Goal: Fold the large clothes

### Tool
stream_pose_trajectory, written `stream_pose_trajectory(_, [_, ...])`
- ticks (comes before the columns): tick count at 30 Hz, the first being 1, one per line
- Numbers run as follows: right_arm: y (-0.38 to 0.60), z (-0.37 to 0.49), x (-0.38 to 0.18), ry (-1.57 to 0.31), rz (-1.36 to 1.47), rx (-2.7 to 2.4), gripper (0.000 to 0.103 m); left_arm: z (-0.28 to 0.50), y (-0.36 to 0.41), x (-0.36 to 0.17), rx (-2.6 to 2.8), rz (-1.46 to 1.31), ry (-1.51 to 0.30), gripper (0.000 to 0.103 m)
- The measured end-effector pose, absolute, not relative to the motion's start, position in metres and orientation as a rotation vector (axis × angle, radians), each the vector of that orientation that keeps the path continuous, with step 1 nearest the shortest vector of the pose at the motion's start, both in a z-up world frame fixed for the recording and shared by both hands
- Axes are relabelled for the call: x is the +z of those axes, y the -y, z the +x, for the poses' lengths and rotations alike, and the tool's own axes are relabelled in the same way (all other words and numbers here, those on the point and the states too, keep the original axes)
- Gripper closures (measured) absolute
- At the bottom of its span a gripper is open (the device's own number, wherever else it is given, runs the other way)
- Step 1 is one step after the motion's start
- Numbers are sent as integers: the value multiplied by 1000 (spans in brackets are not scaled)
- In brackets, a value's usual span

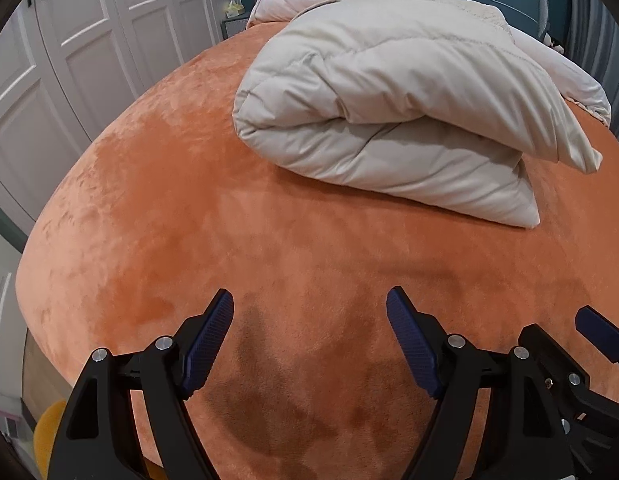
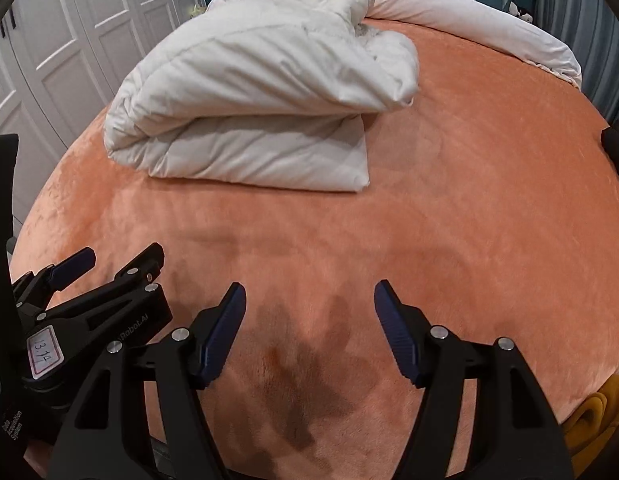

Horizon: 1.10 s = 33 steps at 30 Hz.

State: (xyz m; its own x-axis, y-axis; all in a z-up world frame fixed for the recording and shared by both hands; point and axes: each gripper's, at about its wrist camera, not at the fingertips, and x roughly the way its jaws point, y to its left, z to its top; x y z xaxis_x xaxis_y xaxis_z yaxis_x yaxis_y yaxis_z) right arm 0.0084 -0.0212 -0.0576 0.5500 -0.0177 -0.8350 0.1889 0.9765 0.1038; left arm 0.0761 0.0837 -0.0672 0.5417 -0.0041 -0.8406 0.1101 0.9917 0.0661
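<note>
The bed is covered with an orange plush bedspread [image 1: 157, 208], which fills the lower and middle part of both views.

Left gripper [image 1: 309, 344]: positioned at the bottom centre of the left wrist view. The jaws stand wide apart. Nothing lies between the blue pads [image 1: 207, 344]; only bare bedspread shows in the gap. The tips hang above the cloth, with dark shadows beneath them.

Right gripper [image 2: 309, 334]: positioned at the bottom centre of the right wrist view. The jaws stand apart and hold nothing; the blue pads [image 2: 223, 336] frame bare bedspread only. In the left wrist view this gripper enters at the lower right edge, just beside the left one.

Folded garment: a large cream quilted coat [image 1: 393, 108] lies folded in a thick bundle in the upper centre-right of the left wrist view, and in the upper centre-left of the right wrist view [image 2: 245, 112]. It rests on the bedspread, well apart from both grippers.

Background: a pale duvet [image 2: 481, 20] is bunched along the top of the frame behind the coat. White panelled wardrobe doors [image 1: 89, 40] occupy the upper left.
</note>
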Motion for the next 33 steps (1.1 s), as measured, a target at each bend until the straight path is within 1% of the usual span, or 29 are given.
stream_pose_trajectory(8, [16, 7, -69, -1002, 170, -164, 39, 76, -84, -81, -81, 110, -1012, 27])
stream_pose_trajectory(12, [18, 7, -81, -1021, 185, -179, 39, 76, -81, -87, -74, 152, -983, 27])
stream_pose_trajectory(21, [18, 1, -89, -975, 165, -195, 37, 73, -76, -94, -48, 162, -943, 23])
stream_pose_trajectory(25, [19, 1, -89, -967, 166, -195, 37, 72, -76, -94, -45, 158, -936, 23])
stream_pose_trajectory(28, [20, 0, -89, -963, 170, -196, 37, 70, -74, -92, -42, 151, -928, 23])
stream_pose_trajectory(33, [21, -1, -86, -955, 172, -208, 37, 69, -74, -88, -55, 147, -908, 27])
